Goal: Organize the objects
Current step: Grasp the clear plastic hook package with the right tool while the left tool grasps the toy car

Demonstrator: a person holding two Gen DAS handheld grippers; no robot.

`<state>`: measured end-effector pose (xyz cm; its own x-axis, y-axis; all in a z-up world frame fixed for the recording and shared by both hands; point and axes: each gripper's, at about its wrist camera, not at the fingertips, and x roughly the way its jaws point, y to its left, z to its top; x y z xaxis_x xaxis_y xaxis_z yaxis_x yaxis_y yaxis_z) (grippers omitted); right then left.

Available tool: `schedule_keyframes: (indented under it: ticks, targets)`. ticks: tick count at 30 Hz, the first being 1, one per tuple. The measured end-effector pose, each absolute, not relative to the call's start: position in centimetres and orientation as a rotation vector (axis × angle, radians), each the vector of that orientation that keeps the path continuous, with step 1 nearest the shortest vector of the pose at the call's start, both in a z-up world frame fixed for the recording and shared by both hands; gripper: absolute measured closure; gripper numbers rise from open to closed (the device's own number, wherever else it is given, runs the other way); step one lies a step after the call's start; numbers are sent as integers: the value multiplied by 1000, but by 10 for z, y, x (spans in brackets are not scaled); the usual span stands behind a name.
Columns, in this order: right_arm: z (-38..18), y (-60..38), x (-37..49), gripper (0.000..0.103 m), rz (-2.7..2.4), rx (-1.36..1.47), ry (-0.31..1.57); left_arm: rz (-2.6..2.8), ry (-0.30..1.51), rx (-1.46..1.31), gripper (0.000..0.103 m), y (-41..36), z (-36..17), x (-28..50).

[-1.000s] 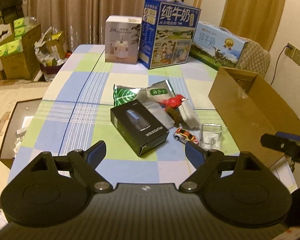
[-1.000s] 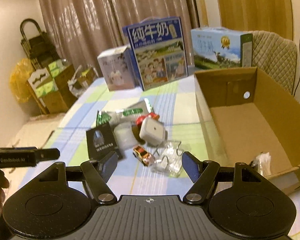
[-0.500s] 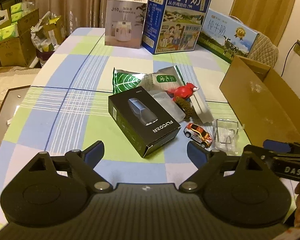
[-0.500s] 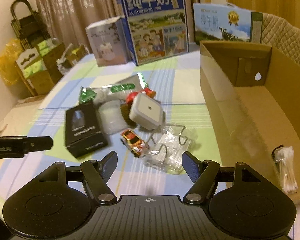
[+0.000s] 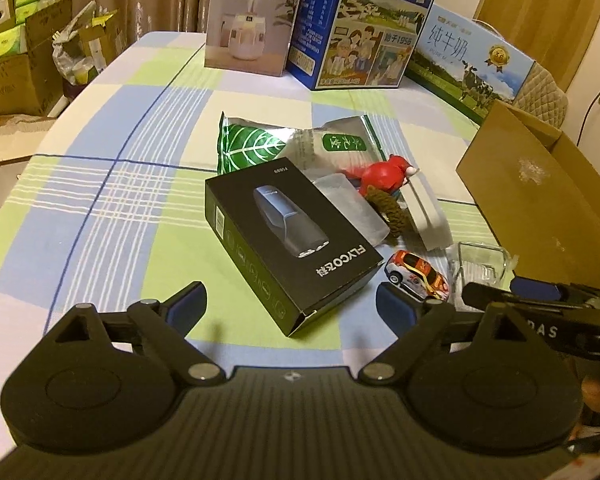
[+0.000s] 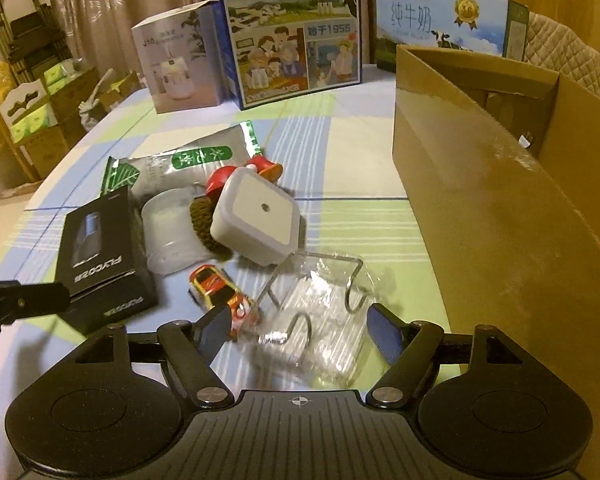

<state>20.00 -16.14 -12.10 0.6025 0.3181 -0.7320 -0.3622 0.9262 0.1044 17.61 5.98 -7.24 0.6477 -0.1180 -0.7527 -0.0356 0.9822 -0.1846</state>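
A pile of small objects lies on the checked tablecloth. My left gripper (image 5: 291, 306) is open, its fingers either side of the near corner of a black FLYCO box (image 5: 288, 236). My right gripper (image 6: 302, 326) is open and low over a clear plastic pack with wire hooks (image 6: 320, 320). A toy car (image 6: 222, 294) lies by its left finger and also shows in the left wrist view (image 5: 416, 276). Behind are a white square device (image 6: 256, 218), a red toy figure (image 5: 384, 176), a clear plastic case (image 6: 172, 236) and a green leaf-print packet (image 5: 252, 148).
An open cardboard box (image 6: 500, 216) stands on the table's right side. Two blue milk cartons (image 5: 364, 24) (image 5: 472, 60) and a white humidifier box (image 5: 252, 20) stand at the far edge. Cardboard boxes and bags (image 5: 24, 64) sit on the floor to the left.
Both grippers have moved forward and down toward the pile. The left has closed in on the black box, the right on the clear hook pack. Both have stayed open.
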Motion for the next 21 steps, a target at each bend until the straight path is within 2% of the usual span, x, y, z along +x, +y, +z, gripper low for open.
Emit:
schedule_keyframes:
  ticks: [9,14,16,21]
  targets:
    - [-132,-157,210,28,353,-111,848,-84,874,-208,14,53,-81,179]
    - [-130,-153,205,43,372,-163,833,-96,882,-212,14,48,-85,176]
    - [-129,-151,204,53,378,-178,833,-101,886,-213,14,46,-86,174]
    - [-129,-140,200,64,463,-238,828,-101,888,-215,14,44,-85,169]
